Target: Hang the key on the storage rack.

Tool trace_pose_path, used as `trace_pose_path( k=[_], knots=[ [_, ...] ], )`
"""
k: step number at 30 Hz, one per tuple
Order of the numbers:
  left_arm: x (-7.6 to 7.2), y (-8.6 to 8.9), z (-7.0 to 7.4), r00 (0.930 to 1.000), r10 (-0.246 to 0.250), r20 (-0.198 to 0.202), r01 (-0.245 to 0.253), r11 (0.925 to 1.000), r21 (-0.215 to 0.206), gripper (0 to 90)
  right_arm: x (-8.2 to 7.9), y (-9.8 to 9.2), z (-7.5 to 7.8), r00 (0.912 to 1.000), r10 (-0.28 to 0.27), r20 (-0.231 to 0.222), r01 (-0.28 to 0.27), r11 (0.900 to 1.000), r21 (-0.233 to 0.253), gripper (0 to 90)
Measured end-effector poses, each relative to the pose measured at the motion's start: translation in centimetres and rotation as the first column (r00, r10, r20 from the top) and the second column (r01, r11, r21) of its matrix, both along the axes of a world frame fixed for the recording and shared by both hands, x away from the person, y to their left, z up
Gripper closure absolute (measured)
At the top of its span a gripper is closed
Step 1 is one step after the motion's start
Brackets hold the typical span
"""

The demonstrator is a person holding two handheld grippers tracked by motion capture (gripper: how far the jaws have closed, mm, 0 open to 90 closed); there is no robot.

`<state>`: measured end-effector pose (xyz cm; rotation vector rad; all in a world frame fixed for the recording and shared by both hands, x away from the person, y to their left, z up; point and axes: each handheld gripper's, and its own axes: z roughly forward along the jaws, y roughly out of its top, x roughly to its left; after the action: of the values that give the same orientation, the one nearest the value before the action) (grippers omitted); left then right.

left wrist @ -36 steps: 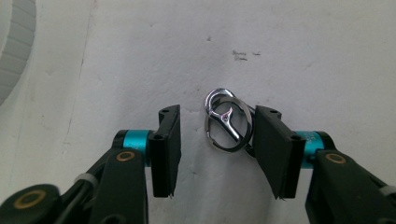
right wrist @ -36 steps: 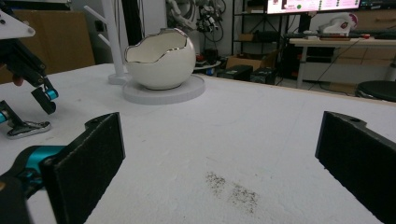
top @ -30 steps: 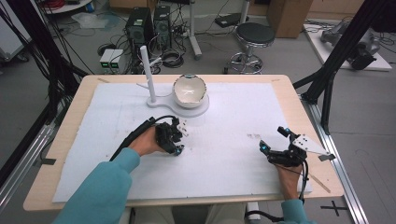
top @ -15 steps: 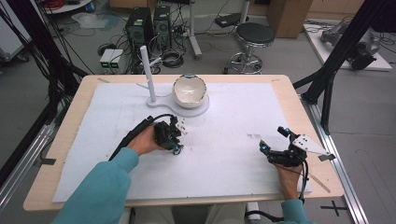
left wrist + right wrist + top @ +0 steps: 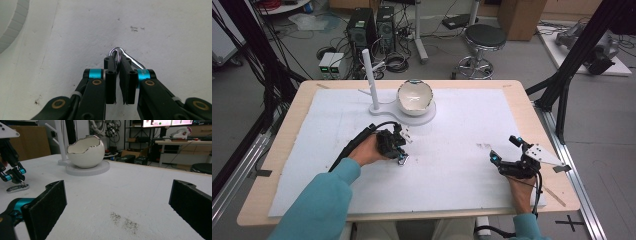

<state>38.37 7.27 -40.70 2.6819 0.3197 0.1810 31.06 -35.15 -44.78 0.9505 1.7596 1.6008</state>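
**Q:** Silver clip thing (image 5: 120, 55) — where's it sat rel. to the jaws rn?

**A:** Right at the tips of the left gripper (image 5: 118, 61). In the left gripper view the jaws are drawn nearly together, only a thin slit left btwn the black pads, and the shiny metal loop is pinched there; its rounded end pokes out just past the tips, and a straight bit runs off to the right-hand jaw's side, lying on the white table cover (image 5: 175, 37). Looks like a carabiner or similar, can't be told for sure. From the right gripper view it's seen flat on the cover directly under those tips (image 5: 17, 188).

**Q:** And the other one?

**A:** Right gripper (image 5: 117, 202) is spread wide, w/ nothing held. Btwn its jaws only bare cover and a dark speckled smudge (image 5: 123, 221) are seen. Well ahead of them, towards the left jaw's side, a white egg-shaped bowl (image 5: 86, 151) is stood on a round white base (image 5: 87, 171), w/ a white branched stand (image 5: 60, 135) just beside it.

**Q:** Grippers close to each other?

**A:** Nope. In the high view they're well apart, left gripper (image 5: 402, 150) nearer the bowl (image 5: 414, 97), right gripper (image 5: 507, 150) out by the table edge.
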Motion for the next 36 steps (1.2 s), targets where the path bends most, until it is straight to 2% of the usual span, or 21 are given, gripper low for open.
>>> trace_pose_path(
  k=[4, 9, 27, 36],
  knots=[
    [0.05, -0.04, 0.06, 1.0, 0.006, -0.004, -0.006, 0.9999, -0.011, 83.4, 0.0, 0.0, 0.0, 1.0, 0.0, 0.0, 0.0, 1.0, 0.0, 0.6],
    [0.07, -0.02, 0.17, 0.9998, 0.018, 0.002, -0.018, 0.9998, -0.003, 87.2, 0.03, -0.05, -0.01, 1.0, 0.001, 0.004, -0.001, 1.0, -0.005, 0.6],
    [0.23, 0.24, 0.27, 0.9979, 0.044, -0.047, -0.045, 0.9989, -0.016, 88.2, 0.0, -0.01, 0.0, 1.0, 0.0, 0.0, 0.0, 1.0, 0.0, 0.6],
    [0.62, 0.93, 0.69, 0.994, 0.082, -0.073, -0.088, 0.9921, -0.089, 88.5, 0.03, -0.07, 0.0, 1.0, 0.0, 0.001, 0.0, 1.0, -0.003, 0.6]
  ],
)
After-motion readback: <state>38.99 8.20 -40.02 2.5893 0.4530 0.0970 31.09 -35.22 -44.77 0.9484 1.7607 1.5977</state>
